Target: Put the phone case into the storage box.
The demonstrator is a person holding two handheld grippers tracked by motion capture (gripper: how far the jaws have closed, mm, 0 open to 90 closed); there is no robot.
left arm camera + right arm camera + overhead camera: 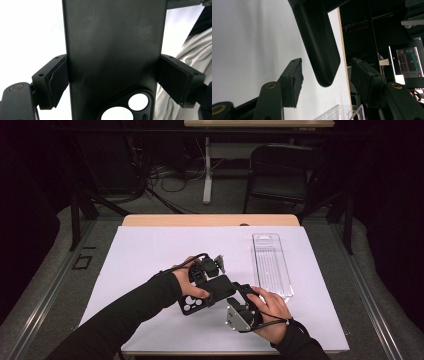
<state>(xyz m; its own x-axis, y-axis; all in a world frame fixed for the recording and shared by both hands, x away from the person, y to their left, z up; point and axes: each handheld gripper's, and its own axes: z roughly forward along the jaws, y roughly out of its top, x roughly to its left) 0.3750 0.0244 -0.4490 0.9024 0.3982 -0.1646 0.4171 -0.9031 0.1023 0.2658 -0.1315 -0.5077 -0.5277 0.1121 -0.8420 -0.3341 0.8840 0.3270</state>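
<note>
**Phone case clamped in my left gripper, right gripper spread around its end**

The white table (150, 250) takes up most of what I see from the high view, a pale sheet over a wooden top whose far edge shows as a tan strip. Beyond it the room is dark, with a black folding chair (280, 172) and loose cables on the floor.

On the right side of the table lies a clear plastic tray (271, 265), long and narrow, running away from me. It sits near my right hand (272, 312) but apart from it.

My two forearms in black sleeves come in from the bottom and meet near the middle of the table's near half. My left hand (187, 282) carries the left gripper (112, 75), and its jaws are closed against the two long edges of a black phone case (112, 45). In the left gripper view the pads (58, 77) press flat on both sides of the case, and the camera cut-outs show near the bottom.

My right gripper (325, 80) stands with its jaws spread wide, gripping nothing. In the right gripper view the rounded end of the case hangs down between the two jaws, with clear space on either side, touching neither.

From above, the case (207, 295) sits between my hands, tilted, its cut-out end toward me and above the white surface
</note>
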